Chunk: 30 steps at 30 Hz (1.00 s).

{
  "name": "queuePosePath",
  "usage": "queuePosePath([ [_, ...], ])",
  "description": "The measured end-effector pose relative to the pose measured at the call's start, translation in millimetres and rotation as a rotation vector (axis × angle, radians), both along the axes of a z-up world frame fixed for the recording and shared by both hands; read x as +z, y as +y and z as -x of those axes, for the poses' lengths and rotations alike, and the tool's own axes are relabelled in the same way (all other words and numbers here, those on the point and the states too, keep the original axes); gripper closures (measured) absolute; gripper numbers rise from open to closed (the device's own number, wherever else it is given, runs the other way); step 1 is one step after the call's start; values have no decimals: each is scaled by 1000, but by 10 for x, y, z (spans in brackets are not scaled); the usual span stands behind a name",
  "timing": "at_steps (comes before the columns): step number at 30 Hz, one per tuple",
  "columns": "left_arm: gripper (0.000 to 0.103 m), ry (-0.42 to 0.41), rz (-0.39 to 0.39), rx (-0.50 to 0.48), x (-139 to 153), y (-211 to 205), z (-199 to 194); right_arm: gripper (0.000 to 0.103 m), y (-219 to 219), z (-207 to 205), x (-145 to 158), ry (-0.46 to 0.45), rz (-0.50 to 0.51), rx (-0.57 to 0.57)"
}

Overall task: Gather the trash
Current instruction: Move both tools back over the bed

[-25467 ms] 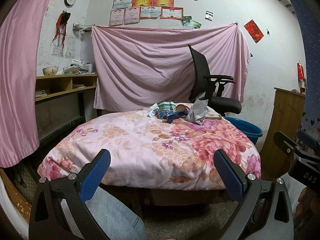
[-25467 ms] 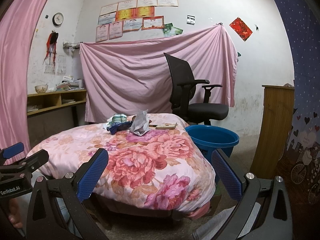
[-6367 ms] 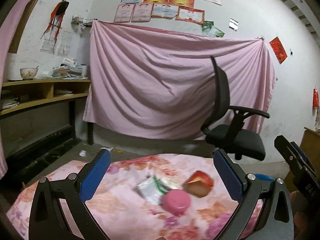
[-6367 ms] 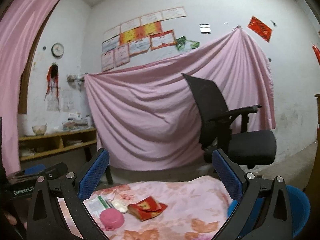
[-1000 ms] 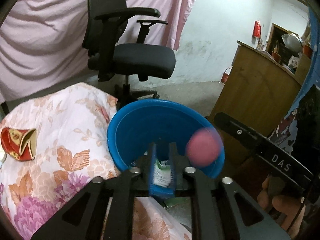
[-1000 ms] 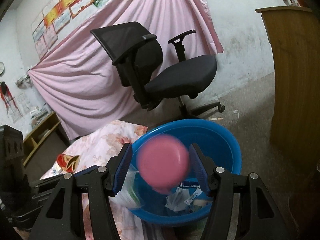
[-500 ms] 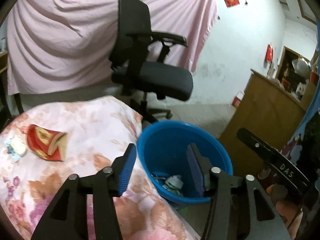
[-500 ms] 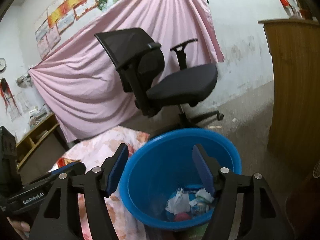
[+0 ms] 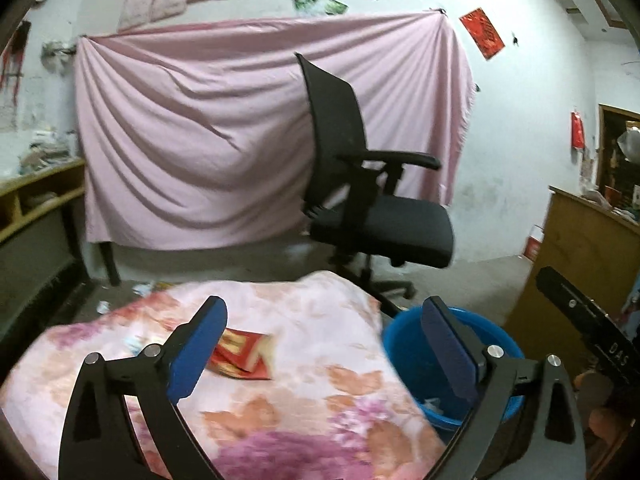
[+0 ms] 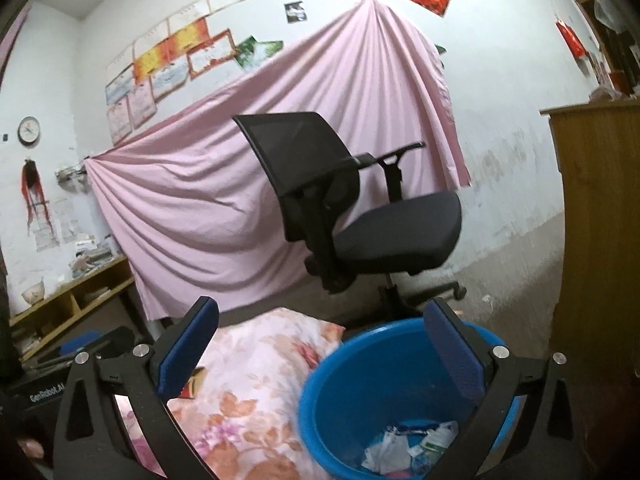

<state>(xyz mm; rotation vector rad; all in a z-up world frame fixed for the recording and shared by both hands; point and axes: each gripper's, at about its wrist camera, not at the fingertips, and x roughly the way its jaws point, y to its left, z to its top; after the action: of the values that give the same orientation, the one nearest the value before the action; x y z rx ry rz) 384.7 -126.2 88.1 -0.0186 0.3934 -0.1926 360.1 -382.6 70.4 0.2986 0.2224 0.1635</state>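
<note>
A red and gold paper packet lies on the floral quilt, partly behind my left gripper's left finger. My left gripper is open and empty above the quilt. A blue basin stands on the floor right of the bed; it also shows in the left wrist view. Crumpled wrappers lie in its bottom. My right gripper is open and empty above the basin's near edge. A corner of the red packet shows behind its left finger.
A black office chair stands behind the bed and basin, before a pink sheet hung on the wall. A wooden cabinet stands at the right. Wooden shelves run along the left wall. Small scraps lie on the floor.
Both grippers have opened wide and are empty; the pink lid and the green-white wrapper dropped into the basin. The left gripper has swung left and back over the quilt; the right has risen.
</note>
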Motion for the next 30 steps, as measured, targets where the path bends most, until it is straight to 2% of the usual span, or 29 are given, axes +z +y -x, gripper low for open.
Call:
queuePosePath([
  [7, 8, -119, -7, 101, 49, 383, 167, 0, 311, 38, 82, -73, 1, 35],
  [16, 7, -196, -12, 187, 40, 829, 305, 0, 825, 12, 83, -120, 42, 102],
  [24, 7, -188, -10, 269, -89, 1248, 379, 0, 1283, -46, 11, -120, 94, 172],
  [30, 7, -154, -3, 310, -248, 1515, 383, 0, 1624, -77, -60, -117, 175, 210],
])
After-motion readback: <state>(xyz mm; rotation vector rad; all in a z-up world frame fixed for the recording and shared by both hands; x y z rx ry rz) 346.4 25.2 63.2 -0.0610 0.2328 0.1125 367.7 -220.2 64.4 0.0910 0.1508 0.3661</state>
